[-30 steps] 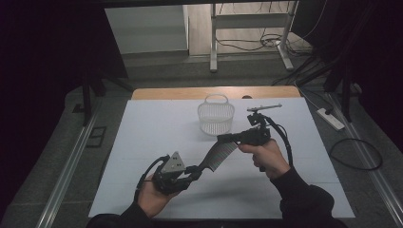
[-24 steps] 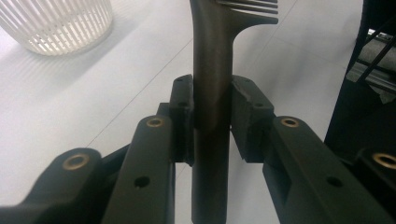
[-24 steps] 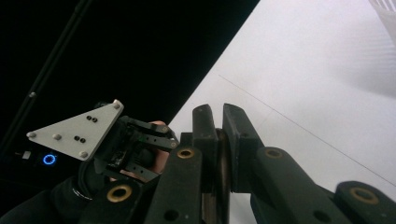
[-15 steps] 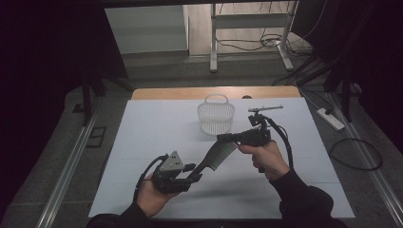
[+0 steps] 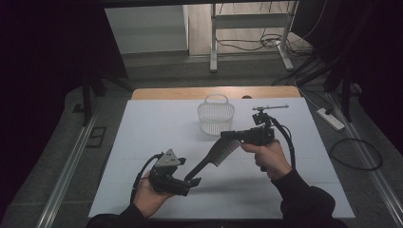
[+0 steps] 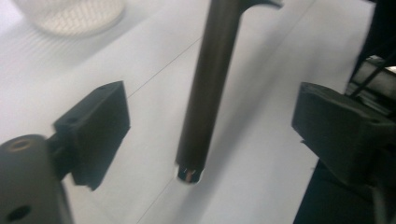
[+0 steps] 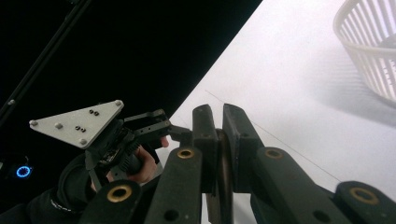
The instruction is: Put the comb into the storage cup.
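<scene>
At center frame, the right gripper [image 5: 231,136] clamped a black comb [image 5: 219,153] (handle between the left gripper [image 5: 194,181]'s 2 wide-open jaws), below a white basket [image 5: 216,116].

The left gripper [image 5: 192,181] sits at seven o'clock, jaws spread wide, pointing toward two. The right gripper [image 5: 227,136], at four o'clock, has jaws clamped together.

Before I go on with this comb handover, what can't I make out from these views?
- Comb teeth: too small in the high view, cut off by the top edge in the left gripper view.
- Comb in the right gripper: hidden by its own jaws.
- Basket contents: mesh too dim in the high view.
</scene>
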